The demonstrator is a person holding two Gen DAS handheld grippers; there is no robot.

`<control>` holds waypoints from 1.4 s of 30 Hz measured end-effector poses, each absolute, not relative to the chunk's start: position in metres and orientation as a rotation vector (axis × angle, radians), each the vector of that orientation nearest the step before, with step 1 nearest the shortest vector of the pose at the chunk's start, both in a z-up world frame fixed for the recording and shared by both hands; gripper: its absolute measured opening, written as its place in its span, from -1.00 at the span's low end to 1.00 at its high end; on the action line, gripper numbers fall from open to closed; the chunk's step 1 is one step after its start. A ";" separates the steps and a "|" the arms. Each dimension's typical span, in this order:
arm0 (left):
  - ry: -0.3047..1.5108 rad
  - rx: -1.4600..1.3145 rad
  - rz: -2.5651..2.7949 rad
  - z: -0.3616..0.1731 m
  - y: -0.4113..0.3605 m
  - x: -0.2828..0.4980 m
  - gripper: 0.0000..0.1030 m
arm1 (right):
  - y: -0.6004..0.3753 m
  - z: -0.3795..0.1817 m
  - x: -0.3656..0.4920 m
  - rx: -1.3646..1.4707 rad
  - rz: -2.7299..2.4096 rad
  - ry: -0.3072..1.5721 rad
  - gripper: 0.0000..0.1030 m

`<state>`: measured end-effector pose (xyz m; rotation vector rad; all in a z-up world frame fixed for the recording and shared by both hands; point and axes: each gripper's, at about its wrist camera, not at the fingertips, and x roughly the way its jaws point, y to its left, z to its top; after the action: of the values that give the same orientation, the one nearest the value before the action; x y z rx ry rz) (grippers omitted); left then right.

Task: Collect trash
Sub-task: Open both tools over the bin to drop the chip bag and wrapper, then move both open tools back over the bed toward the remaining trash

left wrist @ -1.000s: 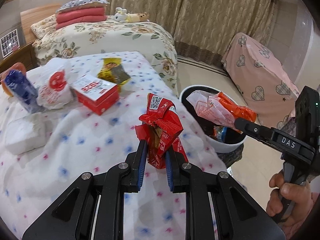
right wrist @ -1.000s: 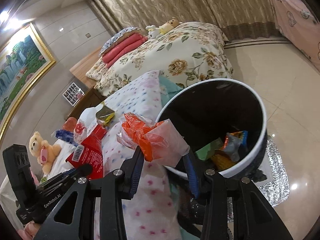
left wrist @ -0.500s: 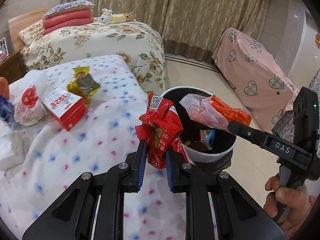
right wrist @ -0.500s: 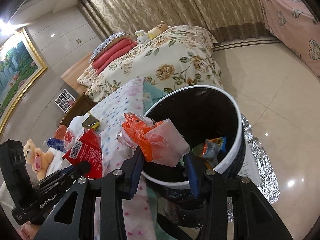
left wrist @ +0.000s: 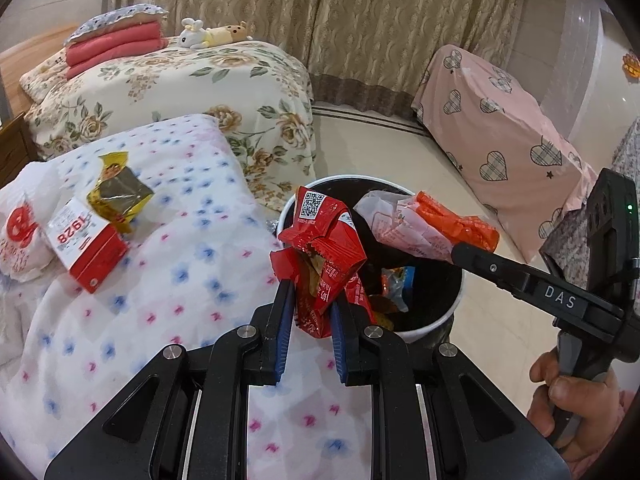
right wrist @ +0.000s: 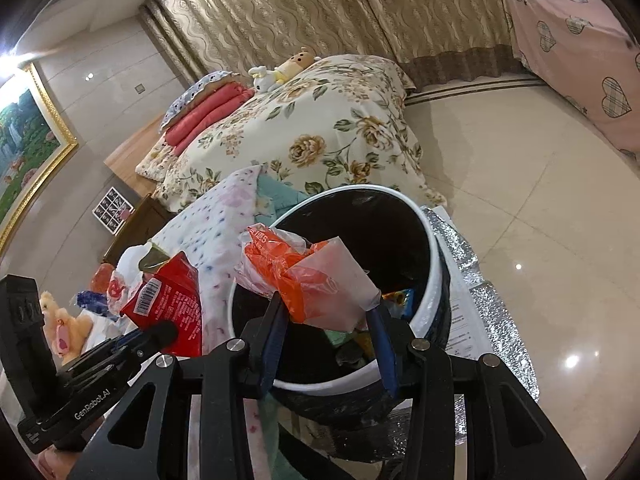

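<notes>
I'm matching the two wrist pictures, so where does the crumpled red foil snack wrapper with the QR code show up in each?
Left wrist: crumpled red foil snack wrapper at centre, gripped in the left claw.
Right wrist: lower left, barcode side showing.
Shared landmark: round white-rimmed black trash bin.

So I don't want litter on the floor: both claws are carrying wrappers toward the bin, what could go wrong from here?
1. The left claw holds the red wrapper over the bin rim by the blanket; released now, it may land outside.
2. The orange bag in the right claw is bulky and light, so it could catch on the rim.
3. The two claws are close together and might collide.
</notes>
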<state>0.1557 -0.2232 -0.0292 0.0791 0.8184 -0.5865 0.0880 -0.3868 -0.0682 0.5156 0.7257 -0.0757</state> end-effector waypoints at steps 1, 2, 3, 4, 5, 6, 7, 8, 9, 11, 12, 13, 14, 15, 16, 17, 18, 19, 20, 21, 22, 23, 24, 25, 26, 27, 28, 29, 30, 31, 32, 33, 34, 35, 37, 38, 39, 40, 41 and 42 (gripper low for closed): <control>0.821 0.080 -0.589 -0.029 -0.225 0.157 -0.68 | -0.388 -0.069 0.089 0.517 -0.078 0.726 -0.20; 0.823 0.082 -0.589 -0.030 -0.228 0.158 -0.68 | -0.389 -0.069 0.089 0.517 -0.079 0.726 -0.20; 0.824 0.084 -0.590 -0.030 -0.230 0.159 -0.68 | -0.389 -0.069 0.089 0.517 -0.080 0.728 -0.20; 0.825 0.086 -0.593 -0.030 -0.232 0.160 -0.68 | -0.390 -0.070 0.090 0.518 -0.082 0.730 -0.20; 0.826 0.089 -0.594 -0.030 -0.233 0.160 -0.68 | -0.391 -0.071 0.091 0.519 -0.082 0.731 -0.20; 0.825 0.092 -0.594 -0.030 -0.235 0.161 -0.68 | -0.392 -0.071 0.092 0.520 -0.084 0.733 -0.20; 0.825 0.096 -0.595 -0.031 -0.237 0.162 -0.68 | -0.392 -0.072 0.093 0.520 -0.085 0.735 -0.20; 0.826 0.098 -0.595 -0.031 -0.238 0.163 -0.68 | -0.393 -0.072 0.094 0.519 -0.087 0.737 -0.20; 0.827 0.100 -0.594 -0.032 -0.239 0.164 -0.68 | -0.394 -0.073 0.095 0.520 -0.088 0.739 -0.20; 0.832 0.098 -0.593 -0.033 -0.240 0.166 -0.68 | -0.396 -0.073 0.097 0.517 -0.090 0.742 -0.20; 0.835 0.098 -0.594 -0.033 -0.242 0.167 -0.68 | -0.396 -0.073 0.097 0.513 -0.092 0.744 -0.20; 0.836 0.099 -0.595 -0.034 -0.243 0.168 -0.68 | -0.397 -0.073 0.098 0.511 -0.093 0.745 -0.20; 0.838 0.102 -0.596 -0.034 -0.245 0.169 -0.68 | -0.398 -0.073 0.100 0.510 -0.094 0.746 -0.20; 0.838 0.104 -0.596 -0.035 -0.246 0.169 -0.68 | -0.399 -0.073 0.101 0.509 -0.097 0.747 -0.20; 0.839 0.106 -0.596 -0.035 -0.247 0.169 -0.68 | -0.400 -0.073 0.102 0.508 -0.098 0.748 -0.20; 0.840 0.108 -0.597 -0.036 -0.249 0.169 -0.68 | -0.401 -0.073 0.103 0.508 -0.099 0.750 -0.20; 0.841 0.111 -0.596 -0.036 -0.251 0.170 -0.68 | -0.402 -0.073 0.104 0.507 -0.102 0.752 -0.20; 0.842 0.112 -0.596 -0.037 -0.251 0.170 -0.67 | -0.403 -0.074 0.105 0.507 -0.103 0.754 -0.19; 0.844 0.113 -0.597 -0.038 -0.253 0.171 -0.67 | -0.403 -0.074 0.106 0.506 -0.104 0.756 -0.19; 0.846 0.113 -0.597 -0.038 -0.253 0.172 -0.66 | -0.403 -0.074 0.107 0.504 -0.104 0.759 -0.18; 0.846 0.111 -0.597 -0.039 -0.254 0.173 -0.66 | -0.403 -0.074 0.108 0.504 -0.104 0.761 -0.18; 0.848 0.110 -0.597 -0.039 -0.255 0.174 -0.66 | -0.403 -0.075 0.109 0.504 -0.105 0.764 -0.18; 0.849 0.109 -0.597 -0.039 -0.256 0.175 -0.66 | -0.403 -0.075 0.111 0.504 -0.105 0.767 -0.17; 0.850 0.109 -0.598 -0.039 -0.257 0.176 -0.66 | -0.403 -0.076 0.112 0.503 -0.106 0.769 -0.16; 0.848 0.111 -0.599 -0.039 -0.258 0.176 -0.65 | -0.403 -0.076 0.113 0.500 -0.107 0.771 -0.15; 0.847 0.112 -0.600 -0.038 -0.259 0.177 -0.62 | -0.403 -0.076 0.114 0.498 -0.108 0.772 -0.15; 0.844 0.113 -0.602 -0.038 -0.260 0.177 -0.61 | -0.403 -0.076 0.114 0.496 -0.108 0.773 -0.14; 0.841 0.116 -0.600 -0.038 -0.260 0.176 -0.56 | -0.403 -0.076 0.116 0.495 -0.107 0.777 -0.14; 0.841 0.119 -0.597 -0.038 -0.260 0.176 -0.40 | -0.403 -0.076 0.116 0.498 -0.107 0.778 -0.10; 0.839 0.117 -0.595 -0.037 -0.260 0.177 -0.33 | -0.404 -0.077 0.117 0.502 -0.107 0.780 0.02; 0.835 0.114 -0.591 -0.036 -0.259 0.176 -0.20 | -0.404 -0.076 0.118 0.507 -0.106 0.781 0.08; 0.831 0.112 -0.587 -0.036 -0.257 0.175 -0.12 | -0.404 -0.076 0.117 0.509 -0.105 0.778 0.24; 0.831 0.111 -0.585 -0.036 -0.255 0.176 -0.10 | -0.404 -0.075 0.117 0.508 -0.108 0.775 0.39; 0.832 0.109 -0.579 -0.036 -0.252 0.175 -0.05 | -0.404 -0.074 0.116 0.508 -0.111 0.770 0.41; 0.839 0.101 -0.569 -0.038 -0.248 0.175 -0.01 | -0.404 -0.074 0.115 0.514 -0.111 0.765 0.41; 0.844 0.091 -0.563 -0.038 -0.243 0.175 0.00 | -0.404 -0.074 0.114 0.518 -0.110 0.764 0.41; 0.848 0.085 -0.557 -0.039 -0.239 0.174 0.02 | -0.403 -0.074 0.113 0.522 -0.109 0.763 0.41; 0.852 0.078 -0.549 -0.040 -0.235 0.174 0.03 | -0.401 -0.073 0.112 0.523 -0.107 0.760 0.42; 0.856 0.072 -0.541 -0.041 -0.231 0.173 0.06 | -0.400 -0.072 0.112 0.525 -0.104 0.758 0.43; 0.858 0.067 -0.535 -0.041 -0.228 0.171 0.07 | -0.398 -0.072 0.111 0.526 -0.102 0.756 0.46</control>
<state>0.1715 -0.2277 -0.0413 0.0673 0.8577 -0.5353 0.1112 -0.3982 -0.0720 0.5262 0.7564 -0.1015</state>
